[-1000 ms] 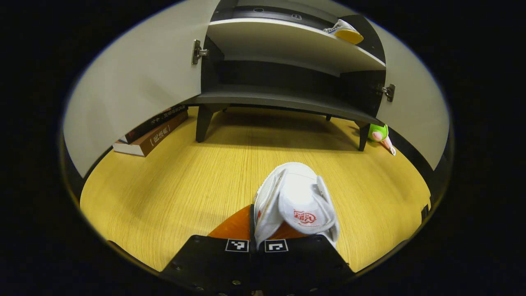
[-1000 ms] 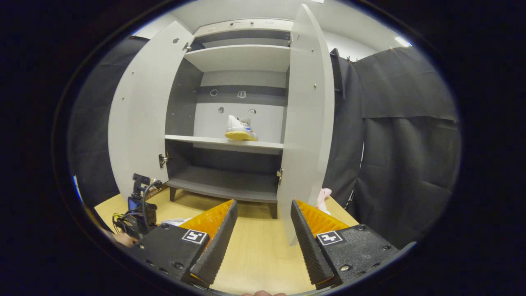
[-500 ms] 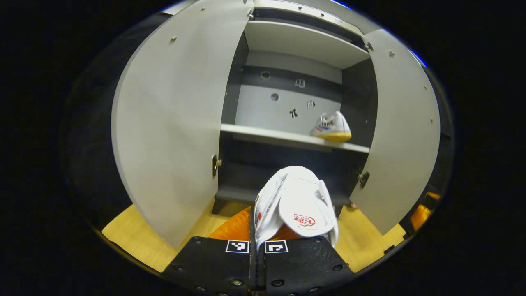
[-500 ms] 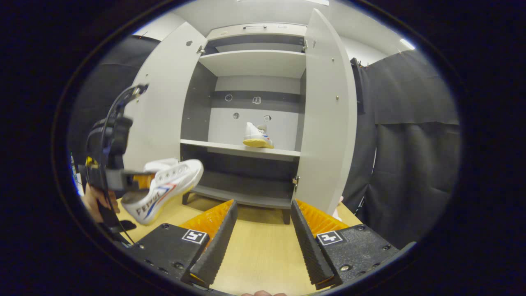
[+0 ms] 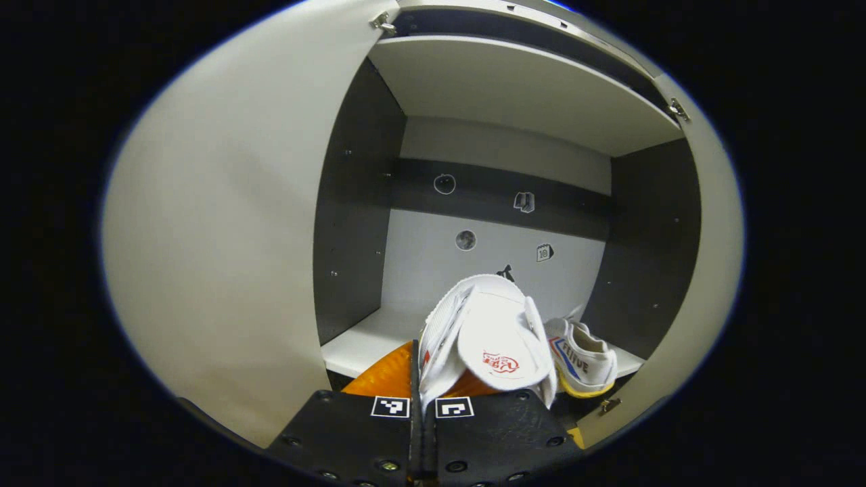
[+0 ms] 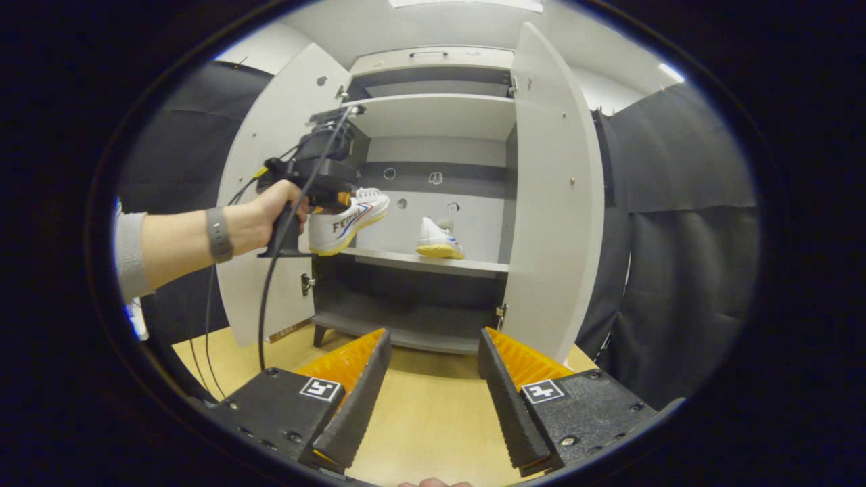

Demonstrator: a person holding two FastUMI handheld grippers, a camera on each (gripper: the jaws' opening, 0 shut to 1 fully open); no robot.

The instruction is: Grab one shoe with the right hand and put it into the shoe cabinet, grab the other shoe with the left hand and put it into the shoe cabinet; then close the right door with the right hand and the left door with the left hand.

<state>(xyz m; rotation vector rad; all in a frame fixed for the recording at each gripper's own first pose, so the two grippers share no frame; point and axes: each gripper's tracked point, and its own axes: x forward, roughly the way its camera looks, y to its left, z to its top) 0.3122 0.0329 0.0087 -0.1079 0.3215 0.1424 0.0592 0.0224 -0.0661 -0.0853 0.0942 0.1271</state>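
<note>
Right now I am holding the left gripper [image 5: 423, 379] up at the shoe cabinet [image 6: 433, 135], its jaws clamped together on the heel of a white canvas shoe [image 5: 484, 338] whose toe is pointing in over the middle shelf [image 5: 362, 348]. In the right gripper view I am seeing that same gripper from farther off, with the hand [image 6: 270, 216] gripping it and a grey band on the wrist, and the carried shoe hanging just over the left end of the shelf. The other shoe [image 6: 438, 240], white with a yellow sole and red and blue stripes, is sitting upright on the right part of that shelf, just beside the one I am carrying. Both doors are standing wide open: the left door [image 5: 223, 230] is crowding in close on my left side, and the right door [image 6: 551, 196] is standing between the shelf and the black booth cloth. A red printed logo is showing on the insole of the carried shoe, though I cannot read it. The right gripper [image 6: 433, 375] is hanging low over the wooden floor [image 6: 433, 419] in front of the cabinet, jaws well apart and holding nothing.
</note>
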